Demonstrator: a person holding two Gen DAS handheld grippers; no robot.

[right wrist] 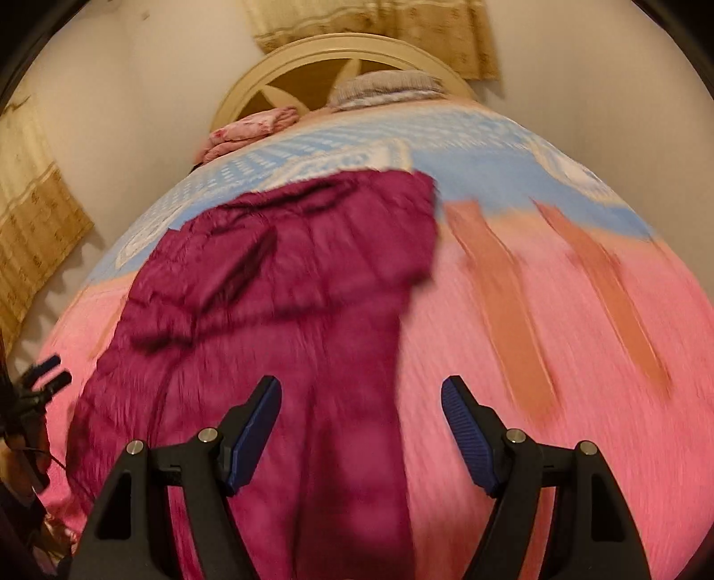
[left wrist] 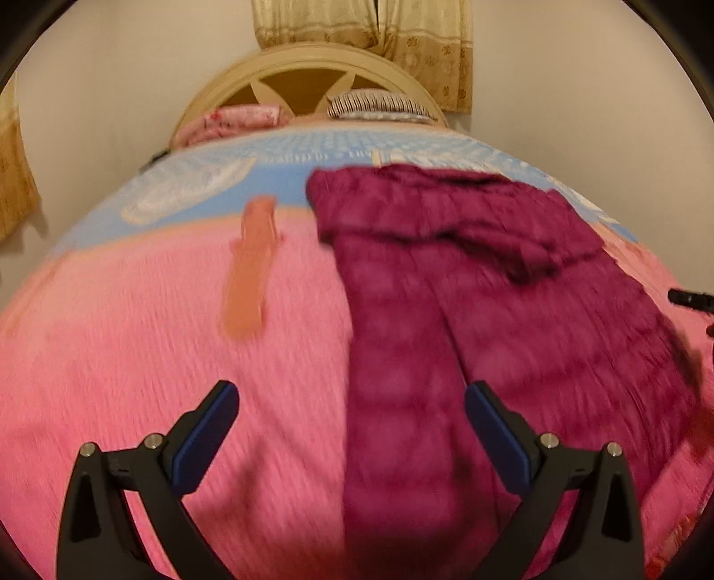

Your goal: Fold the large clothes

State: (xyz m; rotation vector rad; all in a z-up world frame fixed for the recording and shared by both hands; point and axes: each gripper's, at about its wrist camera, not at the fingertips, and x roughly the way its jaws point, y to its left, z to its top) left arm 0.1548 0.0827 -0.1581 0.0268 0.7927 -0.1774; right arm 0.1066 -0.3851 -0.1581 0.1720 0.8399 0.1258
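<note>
A large dark magenta garment lies spread lengthwise on the bed, its far end folded back over itself. In the right wrist view the garment fills the left and middle. My left gripper is open and empty, hovering above the garment's left edge. My right gripper is open and empty, hovering above the garment's right edge. The tip of the right gripper shows at the right edge of the left wrist view; the left gripper shows at the left edge of the right wrist view. Both views are motion-blurred.
The bed carries a pink and blue blanket with orange stripes. A cream headboard, a pink pillow and a striped pillow are at the far end. Curtains hang behind.
</note>
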